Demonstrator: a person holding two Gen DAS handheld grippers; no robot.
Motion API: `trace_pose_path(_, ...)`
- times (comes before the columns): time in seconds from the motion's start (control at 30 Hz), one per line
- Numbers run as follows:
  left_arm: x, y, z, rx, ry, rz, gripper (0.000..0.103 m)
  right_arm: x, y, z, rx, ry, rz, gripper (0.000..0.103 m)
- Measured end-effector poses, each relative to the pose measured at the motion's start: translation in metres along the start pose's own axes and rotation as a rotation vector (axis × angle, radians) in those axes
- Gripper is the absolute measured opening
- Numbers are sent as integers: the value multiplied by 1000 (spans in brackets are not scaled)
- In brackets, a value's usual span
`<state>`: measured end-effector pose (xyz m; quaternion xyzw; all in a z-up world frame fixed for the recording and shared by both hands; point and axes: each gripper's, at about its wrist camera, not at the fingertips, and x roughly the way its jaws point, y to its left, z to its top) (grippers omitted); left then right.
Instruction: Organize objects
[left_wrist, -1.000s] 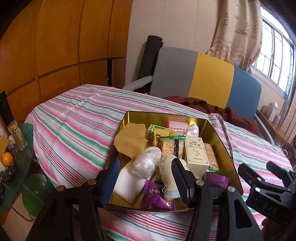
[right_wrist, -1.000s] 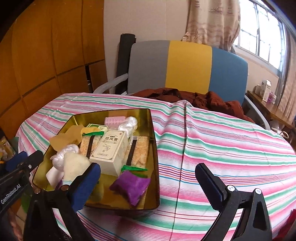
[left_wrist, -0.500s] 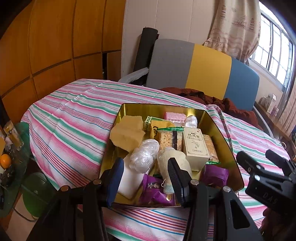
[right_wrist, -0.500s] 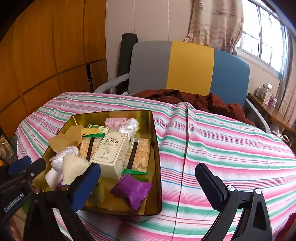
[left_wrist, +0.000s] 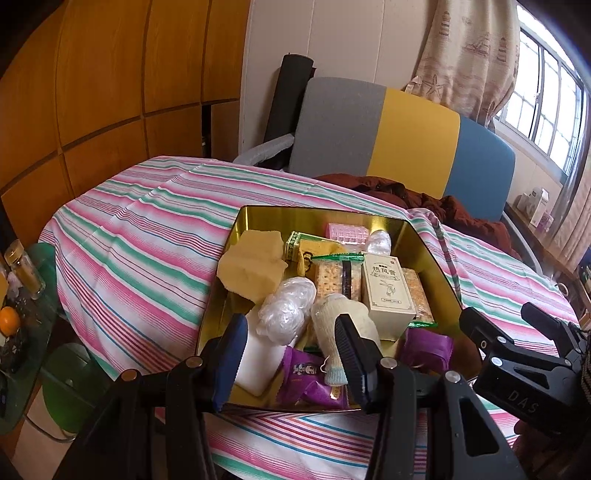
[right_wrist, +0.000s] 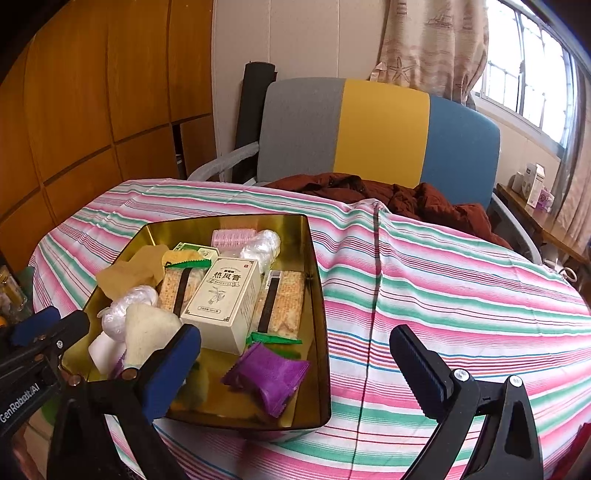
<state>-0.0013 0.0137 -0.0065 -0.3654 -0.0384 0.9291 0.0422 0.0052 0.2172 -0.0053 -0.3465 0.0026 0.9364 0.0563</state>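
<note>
Gold-coloured tin tray (left_wrist: 432, 258) sits on a table under a pink, green and white striped tablecloth (left_wrist: 140, 236), toward the near-left part of the table as the right wrist camera sees it (right_wrist: 317, 295). Inside it, a cream carton with Chinese lettering (left_wrist: 386, 291) lies across 2 packs of crackers (left_wrist: 334, 280), with a pink ridged block (left_wrist: 347, 233) and a clear crumpled wrapper (left_wrist: 380, 242) at the far end. A yellow sponge chunk (left_wrist: 253, 267) leans at the far-left side, a clear plastic bundle (left_wrist: 286, 310) and a cream knitted sock (left_wrist: 341, 328) lie nearer, beside a white block (left_wrist: 258, 363). 2 purple snack packets occupy the near edge: one with print (left_wrist: 308, 380) at the left, one plain (right_wrist: 266, 374) at the right corner. The left gripper (left_wrist: 291, 360) hovers over the near end of the tray, jaws parted and holding nothing, its right finger (left_wrist: 352, 350) in front of the sock. The right gripper (right_wrist: 295, 369) hangs at the tray's near-right corner, jaws spread wide and empty, its blue-padded left finger (right_wrist: 171, 373) over the tray and its black finger (right_wrist: 417, 363) above the cloth. A grey, yellow and blue chair (right_wrist: 380, 136) stands behind the table with a rust-brown garment (right_wrist: 406, 199) heaped on it.
</note>
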Motion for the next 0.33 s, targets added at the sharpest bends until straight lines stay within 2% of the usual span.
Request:
trace_pose_path(0.1,-1,-1,0,20,-10,14,50,0,0,0,0,2,0,103)
trace_pose_path(0.2,-2,-1,0,23,-22,19,45,1,2,-1,-3,3,2,103)
trace_pose_path(0.33,-2,-1,0,20,-22,5,45,1,2,-2,-1,-1,5,103)
